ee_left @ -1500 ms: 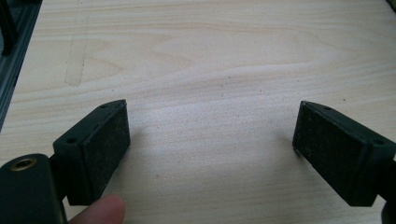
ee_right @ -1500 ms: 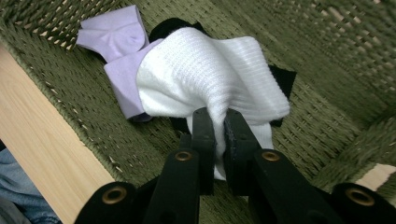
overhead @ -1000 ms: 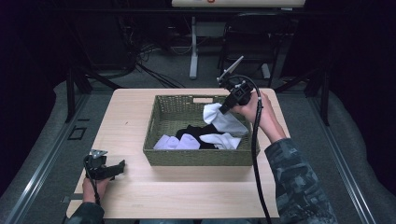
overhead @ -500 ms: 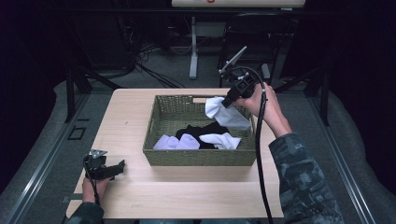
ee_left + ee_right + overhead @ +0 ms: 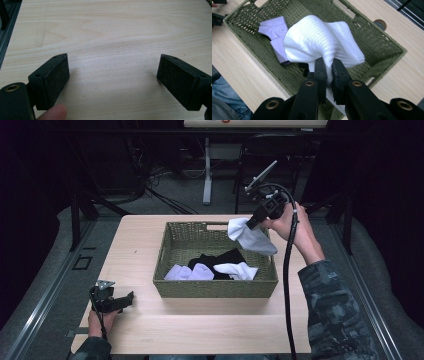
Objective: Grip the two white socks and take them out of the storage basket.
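High view: fixed above the person's side, facing forward and down over the whole bench (image 5: 200, 330), far off. Left gripper view: close, low over bare bench (image 5: 112, 37) left of the basket (image 5: 215, 287). Right gripper view: close, above the basket (image 5: 377, 42), shared with the high view.

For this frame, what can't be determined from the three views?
- Black garment in the basket: the high view is too dark to tell its type or how many pieces.
- Basket floor, right gripper view: the held white sock covers its middle.
- Lavender sock: partly behind the white sock.
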The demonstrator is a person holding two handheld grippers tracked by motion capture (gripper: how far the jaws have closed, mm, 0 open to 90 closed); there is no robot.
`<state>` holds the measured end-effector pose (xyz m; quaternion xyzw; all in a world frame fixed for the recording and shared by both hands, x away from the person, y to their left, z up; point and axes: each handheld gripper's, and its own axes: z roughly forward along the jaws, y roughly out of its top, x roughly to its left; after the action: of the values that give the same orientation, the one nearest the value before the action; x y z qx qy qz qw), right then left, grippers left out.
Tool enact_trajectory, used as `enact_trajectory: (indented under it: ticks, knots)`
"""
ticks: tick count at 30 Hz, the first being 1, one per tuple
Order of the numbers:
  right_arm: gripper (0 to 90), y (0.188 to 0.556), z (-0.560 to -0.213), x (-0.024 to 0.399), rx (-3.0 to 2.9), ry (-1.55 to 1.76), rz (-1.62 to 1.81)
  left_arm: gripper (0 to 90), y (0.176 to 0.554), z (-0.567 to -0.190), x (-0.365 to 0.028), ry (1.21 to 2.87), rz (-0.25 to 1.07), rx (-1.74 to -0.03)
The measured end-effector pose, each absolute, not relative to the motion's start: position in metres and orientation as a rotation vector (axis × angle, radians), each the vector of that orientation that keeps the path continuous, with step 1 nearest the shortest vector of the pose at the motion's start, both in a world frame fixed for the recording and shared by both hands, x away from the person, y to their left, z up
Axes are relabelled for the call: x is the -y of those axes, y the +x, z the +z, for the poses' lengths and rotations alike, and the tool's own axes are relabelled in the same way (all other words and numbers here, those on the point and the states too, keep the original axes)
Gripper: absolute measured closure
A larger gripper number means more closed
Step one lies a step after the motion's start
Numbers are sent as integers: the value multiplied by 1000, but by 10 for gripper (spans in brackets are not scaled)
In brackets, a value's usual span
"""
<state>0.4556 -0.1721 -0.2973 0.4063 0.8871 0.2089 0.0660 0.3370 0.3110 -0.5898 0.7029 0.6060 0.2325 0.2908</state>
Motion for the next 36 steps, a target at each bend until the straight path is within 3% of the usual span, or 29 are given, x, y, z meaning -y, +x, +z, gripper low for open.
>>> enact_trajectory:
  ticks: [17,36]
  knots:
    - [837,443,-284,228,-2577,1324,623,107,337,-590,-311,1874,621,-1616]
    - [837,434,-300,290,-2461,1488,577,108,337,-590,-311,1868,629,-1615]
